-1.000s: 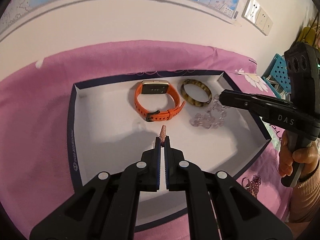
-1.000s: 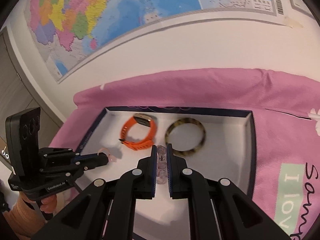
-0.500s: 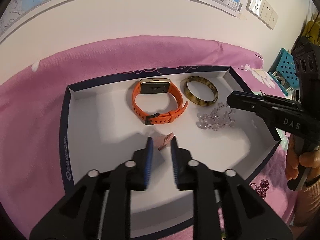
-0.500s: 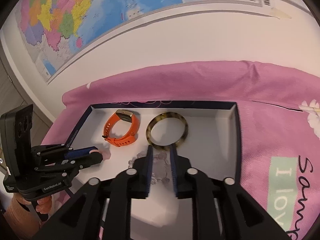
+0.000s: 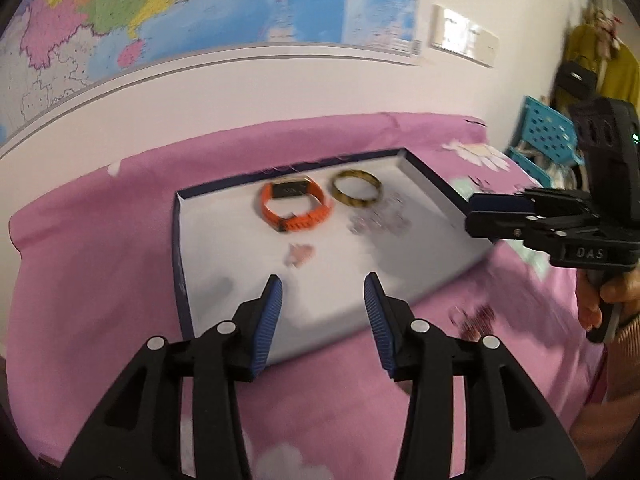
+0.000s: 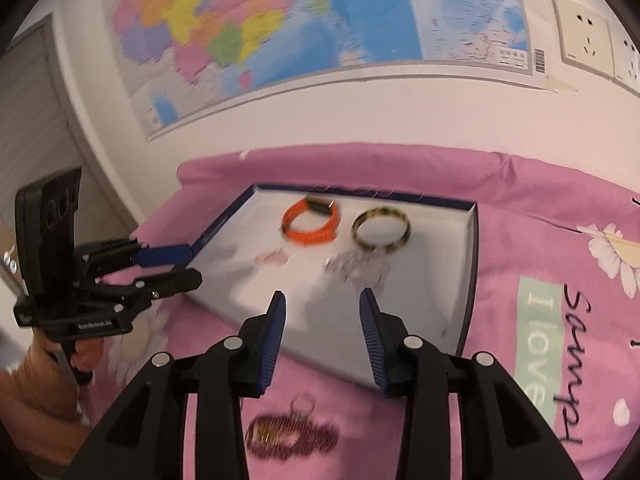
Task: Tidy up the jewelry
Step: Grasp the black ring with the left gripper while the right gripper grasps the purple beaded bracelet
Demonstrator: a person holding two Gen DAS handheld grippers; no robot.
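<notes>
jewelry sits mostly inside the shallow white cardboard tray with a navy rim (image 6: 472, 240): an orange silicone watch band with a gold-toned face (image 6: 311, 222), a tortoiseshell bangle (image 6: 381, 227), a clear beaded bracelet (image 6: 356, 268) and a small pink piece (image 5: 298, 254) too blurred to identify. one dark red beaded item with a metal ring (image 6: 290, 434) lies outside the tray on the pink bedspread (image 6: 520, 208), just under the right gripper (image 6: 322, 322).

left gripper (image 5: 323, 304) and right gripper are both empty, jaws opening, nothing between the pads; each hovers at the near edge of the tray.

risks, as i judge them: the red beaded item is limp and lies on soft cloth, so a pinch could snag the fabric or catch only a strand and let the rest trail and drop. the two tools work close together and could knock each other. lowering a new piece onto the loose clear beads could scatter them.

readable writing: "das" on the right tool's body (image 5: 588, 254), and "i love" and "sanye"-like script on the bedspread print (image 6: 560, 360). small white lettering on the left tool is illegible.
</notes>
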